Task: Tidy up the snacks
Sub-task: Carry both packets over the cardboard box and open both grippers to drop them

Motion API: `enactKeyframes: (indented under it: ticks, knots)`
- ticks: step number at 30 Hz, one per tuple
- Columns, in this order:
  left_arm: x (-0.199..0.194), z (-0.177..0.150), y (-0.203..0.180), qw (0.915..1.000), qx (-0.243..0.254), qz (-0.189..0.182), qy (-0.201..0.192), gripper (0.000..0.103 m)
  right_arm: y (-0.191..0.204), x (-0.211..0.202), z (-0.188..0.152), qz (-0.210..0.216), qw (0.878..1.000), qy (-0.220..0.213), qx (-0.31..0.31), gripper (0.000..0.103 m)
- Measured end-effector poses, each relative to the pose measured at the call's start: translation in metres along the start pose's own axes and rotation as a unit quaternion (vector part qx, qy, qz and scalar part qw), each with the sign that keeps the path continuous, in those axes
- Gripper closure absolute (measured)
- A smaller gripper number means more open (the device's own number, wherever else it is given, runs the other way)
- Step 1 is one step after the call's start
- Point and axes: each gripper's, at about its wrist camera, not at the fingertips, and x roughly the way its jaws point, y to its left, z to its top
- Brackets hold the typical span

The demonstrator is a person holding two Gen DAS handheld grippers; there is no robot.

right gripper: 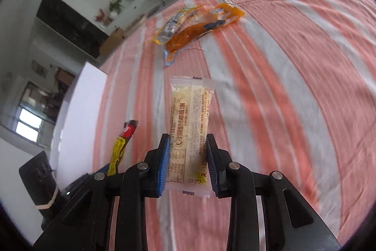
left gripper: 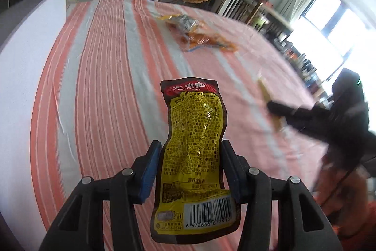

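Left gripper (left gripper: 190,171): clamped on yellow snack pouch (left gripper: 195,133), barcode 6 972636 677915.
Right gripper (right gripper: 188,164): clamped on clear snack bar (right gripper: 190,126), printed 400 006 1296.

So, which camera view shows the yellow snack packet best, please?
The left wrist view: the yellow snack packet faces the lens, clamped in the left gripper, label and barcode sharp. The right wrist view shows only its thin edge at lower left.
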Motion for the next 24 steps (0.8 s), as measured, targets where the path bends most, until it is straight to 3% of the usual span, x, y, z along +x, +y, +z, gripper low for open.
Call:
enactKeyframes:
  ticks: [3,6,9,12,16,18,20,21,22,24]
  knots:
    - [-0.047,0.006,-0.004,0.9989,-0.010,-0.040,-0.024,0.052,0.019,-0.021,-0.016,0.022,1.000,-0.016,0.003,0.072]
    - [-0.105,0.017,0.006,0.9968,-0.008,-0.042,-0.068,0.052,0.055,-0.033,-0.022,0.040,0.998,-0.028,-0.026,0.072]
    - [-0.165,0.022,0.035,0.9932,-0.010,0.013,-0.115,0.052,0.111,-0.046,-0.022,0.067,0.994,-0.037,-0.082,0.072]
    - [-0.211,0.016,0.080,0.9844,-0.028,0.101,-0.141,0.052,0.182,-0.050,-0.025,0.114,0.983,-0.035,-0.137,0.072]
    - [-0.247,-0.003,0.149,0.9646,-0.083,0.208,-0.139,0.050,0.270,-0.032,-0.042,0.181,0.963,0.001,-0.199,0.072]
    - [-0.253,-0.016,0.178,0.9496,-0.114,0.264,-0.126,0.046,0.310,-0.014,-0.058,0.203,0.952,0.026,-0.229,0.071]
    - [-0.254,-0.029,0.201,0.9391,-0.146,0.288,-0.118,0.024,0.339,0.007,-0.079,0.200,0.943,0.047,-0.262,0.061]
    - [-0.254,-0.035,0.210,0.9350,-0.163,0.291,-0.120,0.012,0.350,0.020,-0.090,0.191,0.939,0.061,-0.279,0.037]
    - [-0.256,-0.041,0.216,0.9313,-0.180,0.290,-0.128,0.011,0.353,0.027,-0.098,0.185,0.938,0.071,-0.283,0.030]
    - [-0.255,-0.049,0.224,0.9280,-0.196,0.286,-0.136,0.011,0.346,0.037,-0.107,0.170,0.942,0.074,-0.280,0.030]
